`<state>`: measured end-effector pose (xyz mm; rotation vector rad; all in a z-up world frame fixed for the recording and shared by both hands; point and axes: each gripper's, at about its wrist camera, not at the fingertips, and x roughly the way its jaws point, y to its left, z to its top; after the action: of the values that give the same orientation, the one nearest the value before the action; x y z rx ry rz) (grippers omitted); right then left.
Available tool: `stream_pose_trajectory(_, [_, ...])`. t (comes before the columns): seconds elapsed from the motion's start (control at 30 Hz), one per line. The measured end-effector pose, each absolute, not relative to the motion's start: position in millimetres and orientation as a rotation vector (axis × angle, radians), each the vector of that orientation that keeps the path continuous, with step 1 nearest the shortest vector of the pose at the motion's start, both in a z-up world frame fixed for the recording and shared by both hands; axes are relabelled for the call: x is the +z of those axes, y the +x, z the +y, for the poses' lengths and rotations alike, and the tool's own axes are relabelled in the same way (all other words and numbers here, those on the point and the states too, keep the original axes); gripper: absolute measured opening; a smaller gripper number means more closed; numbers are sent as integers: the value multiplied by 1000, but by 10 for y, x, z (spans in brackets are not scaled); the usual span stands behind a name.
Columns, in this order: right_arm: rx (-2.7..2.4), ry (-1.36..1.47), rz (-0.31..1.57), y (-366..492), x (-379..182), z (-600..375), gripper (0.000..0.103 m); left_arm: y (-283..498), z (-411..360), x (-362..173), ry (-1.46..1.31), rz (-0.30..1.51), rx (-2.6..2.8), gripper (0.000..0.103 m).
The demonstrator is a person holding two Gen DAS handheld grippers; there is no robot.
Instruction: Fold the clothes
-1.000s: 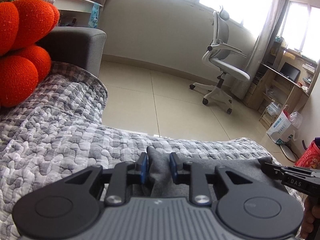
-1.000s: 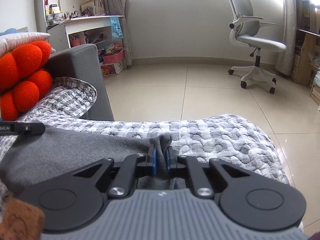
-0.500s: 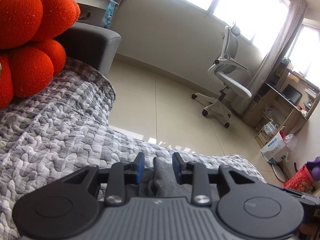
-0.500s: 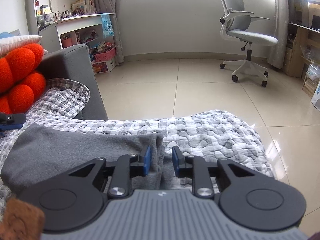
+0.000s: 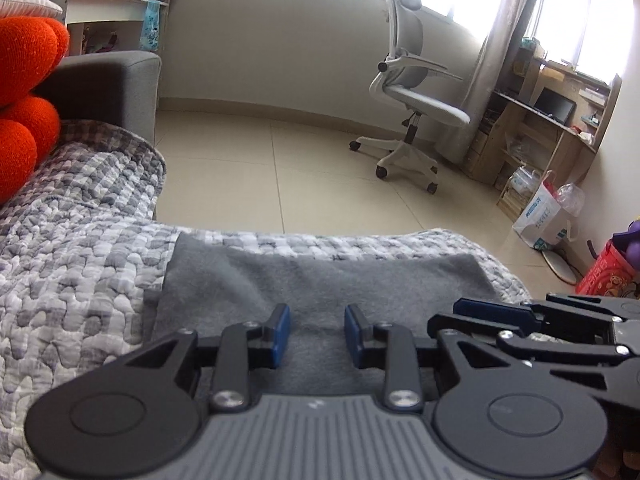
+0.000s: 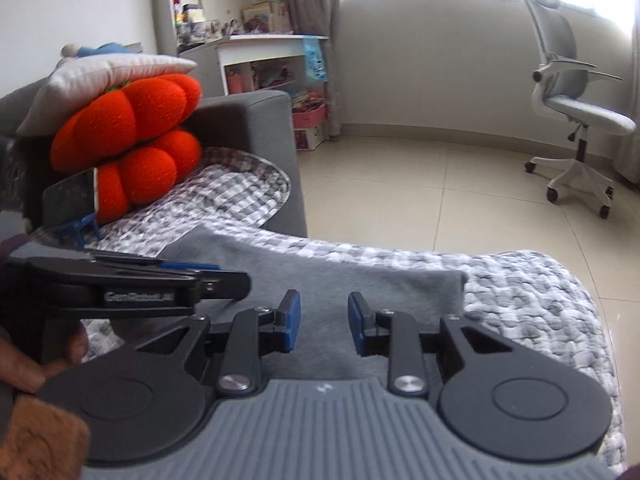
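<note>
A quilted checked cover (image 5: 72, 292) carries the grey garment (image 5: 320, 280), lying flat near its front edge. Orange cushions (image 6: 132, 140) crowd the sofa arm (image 6: 256, 120). Left gripper (image 5: 317, 332), jaws apart and empty; right gripper (image 6: 323, 326), jaws opening, nothing gripped.

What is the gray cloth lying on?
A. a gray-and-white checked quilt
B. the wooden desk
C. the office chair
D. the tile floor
A. The folded gray cloth lies flat on the gray-and-white checked quilt, whose puffy squares show on both sides of it and along its far edge.
</note>
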<state>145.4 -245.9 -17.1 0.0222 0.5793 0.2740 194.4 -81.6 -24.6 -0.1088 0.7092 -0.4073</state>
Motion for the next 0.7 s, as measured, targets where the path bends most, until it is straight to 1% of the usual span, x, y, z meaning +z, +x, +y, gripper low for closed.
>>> stream_pose_trajectory(0.13, [287,-37,657,1517,-359,-2309,30,2019,-752,-334,-157,757,-382,28])
stream_pose_trajectory(0.3, [283,-9,671,1579,-418,-2358,28,1948,-667,-210,-192,743,-363,28])
stream_pose_trajectory(0.53, [276,-8,668,1550,-436,-2348,29,1628,-727,-161,-85,667,-327,28])
stream_pose_trajectory(0.7, [270,-16,671,1539,-412,-2340,29,1632,-843,-334,34,675,-320,29])
